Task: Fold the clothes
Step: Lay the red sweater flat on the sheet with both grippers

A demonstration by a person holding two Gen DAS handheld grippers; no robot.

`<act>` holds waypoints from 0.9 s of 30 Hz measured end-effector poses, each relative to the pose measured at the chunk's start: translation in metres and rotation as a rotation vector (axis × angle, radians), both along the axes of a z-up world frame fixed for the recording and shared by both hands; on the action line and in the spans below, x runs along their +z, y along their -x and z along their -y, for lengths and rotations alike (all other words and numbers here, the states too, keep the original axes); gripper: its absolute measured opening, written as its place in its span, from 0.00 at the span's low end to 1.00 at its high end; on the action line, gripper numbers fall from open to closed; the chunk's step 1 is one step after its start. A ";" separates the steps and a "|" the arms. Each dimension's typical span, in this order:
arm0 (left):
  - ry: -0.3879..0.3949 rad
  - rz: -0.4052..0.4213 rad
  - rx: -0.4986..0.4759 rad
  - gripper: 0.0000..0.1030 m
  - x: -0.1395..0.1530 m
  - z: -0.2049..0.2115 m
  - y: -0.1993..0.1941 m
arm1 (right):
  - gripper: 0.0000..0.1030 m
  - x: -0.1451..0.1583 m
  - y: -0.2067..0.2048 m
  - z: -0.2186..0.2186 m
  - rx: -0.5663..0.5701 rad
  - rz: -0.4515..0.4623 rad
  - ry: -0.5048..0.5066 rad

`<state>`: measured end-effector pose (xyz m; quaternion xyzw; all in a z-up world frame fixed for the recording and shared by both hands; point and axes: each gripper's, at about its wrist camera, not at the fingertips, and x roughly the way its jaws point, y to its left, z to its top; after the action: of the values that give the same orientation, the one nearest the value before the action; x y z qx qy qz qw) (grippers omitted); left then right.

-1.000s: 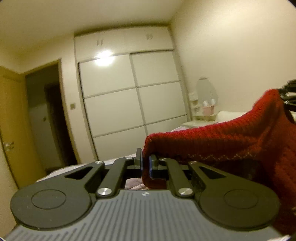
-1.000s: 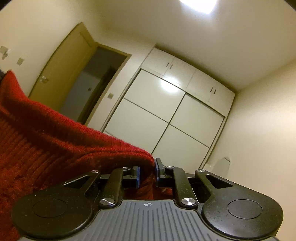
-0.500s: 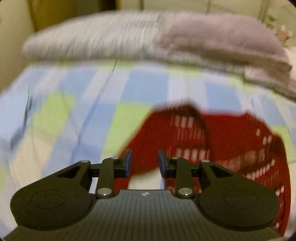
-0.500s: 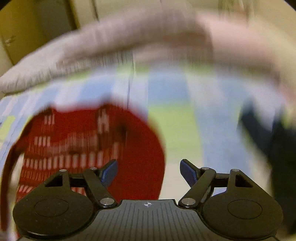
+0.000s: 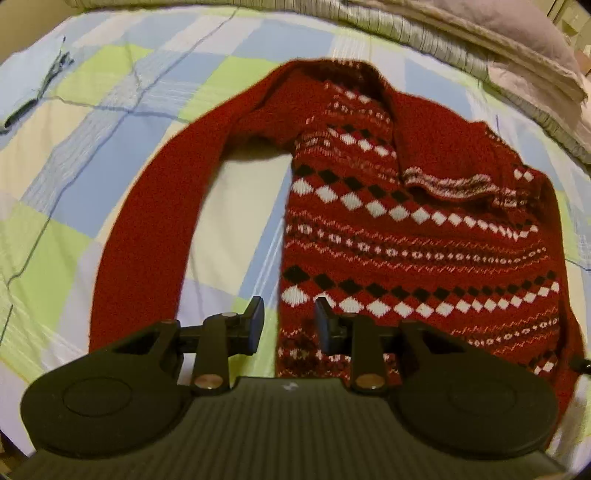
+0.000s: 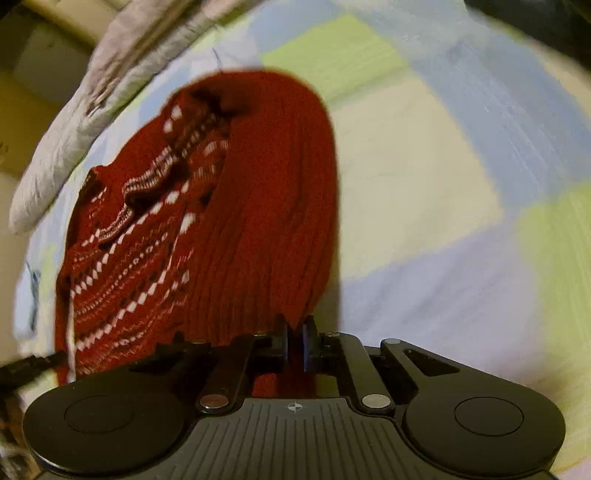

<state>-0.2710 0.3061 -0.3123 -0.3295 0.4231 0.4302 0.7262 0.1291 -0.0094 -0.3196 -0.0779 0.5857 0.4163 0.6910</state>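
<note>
Lying flat on checked bedsheet (image 5: 92, 155), red sweater (image 5: 406, 236) spreads ahead of both tools. Left gripper (image 5: 289, 325) parted, nothing clamped. Right gripper (image 6: 295, 341) pinches sleeve edge. Pillows (image 5: 517, 44) beyond.

A checked bedspread (image 5: 92, 122) in pale blue, green, cream and white squares covers the bed. A striped pillow (image 5: 406, 26) lies along the far edge, with a greyish-pink pillow (image 5: 524, 44) resting on it at the far right. A light blue cloth (image 5: 29, 74) lies at the far left. A dark item (image 6: 546, 22) sits at the far right; its type cannot be determined.
</note>
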 end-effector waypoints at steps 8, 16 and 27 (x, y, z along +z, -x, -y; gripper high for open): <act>-0.060 0.025 -0.010 0.25 0.014 -0.023 -0.007 | 0.48 0.026 -0.099 0.015 -0.041 0.360 0.452; -0.043 0.167 -0.105 0.30 0.013 -0.073 -0.070 | 0.68 0.075 -0.086 -0.085 -0.013 0.163 -0.194; 0.143 0.238 -0.115 0.34 -0.060 -0.134 -0.140 | 0.53 -0.011 -0.066 -0.256 0.207 -0.217 -0.266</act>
<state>-0.1314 0.4405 -0.3718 -0.4044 0.3818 0.3145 0.7692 0.1953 0.2469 -0.3307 -0.0003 0.5855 0.5649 0.5815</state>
